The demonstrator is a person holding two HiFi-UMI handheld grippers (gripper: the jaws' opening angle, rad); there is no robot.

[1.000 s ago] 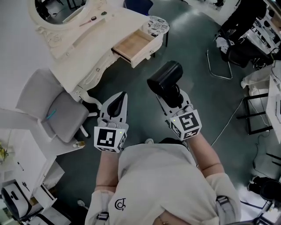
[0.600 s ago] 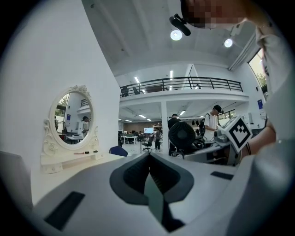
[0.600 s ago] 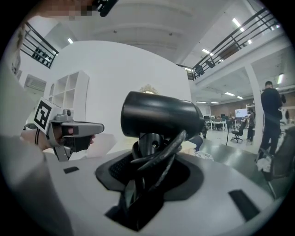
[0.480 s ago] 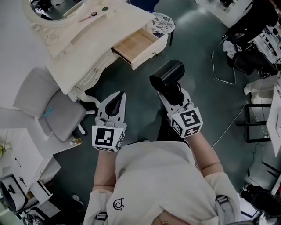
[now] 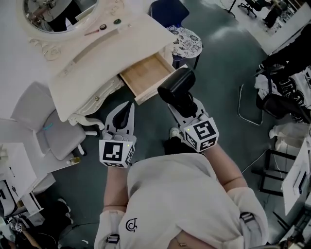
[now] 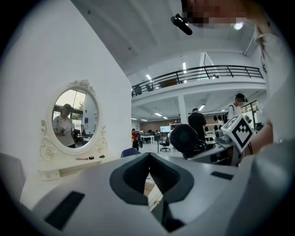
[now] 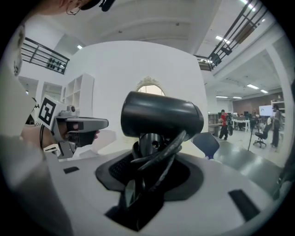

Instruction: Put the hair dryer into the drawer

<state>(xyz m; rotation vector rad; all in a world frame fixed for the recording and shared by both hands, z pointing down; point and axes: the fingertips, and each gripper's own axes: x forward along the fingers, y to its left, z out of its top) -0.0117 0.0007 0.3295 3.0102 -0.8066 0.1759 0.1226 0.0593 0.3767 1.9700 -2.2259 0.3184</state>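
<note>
A black hair dryer point(image 5: 176, 86) stands up between the jaws of my right gripper point(image 5: 182, 105), which is shut on its handle and looped cord point(image 7: 154, 154). Its barrel point(image 7: 161, 115) lies crosswise above the jaws. The open wooden drawer point(image 5: 146, 78) of the white dressing table point(image 5: 97, 53) is just left of the dryer in the head view. My left gripper point(image 5: 127, 110) is below the drawer's front, shut with nothing in it; its pads meet in the left gripper view point(image 6: 148, 159). That view also shows the dryer point(image 6: 186, 138) to its right.
An oval mirror point(image 6: 73, 115) stands on the dressing table, with small items point(image 5: 103, 26) in front of it. A grey chair point(image 5: 53, 136) stands left of the table. A round patterned stool point(image 5: 187, 41) and a blue chair point(image 5: 167, 9) stand beyond the drawer. Metal-framed furniture lines the right side.
Both grippers and the person have come closer to the dressing table. The drawer now lies right by the dryer and the left gripper's tip. Neither gripper's hold has changed.
</note>
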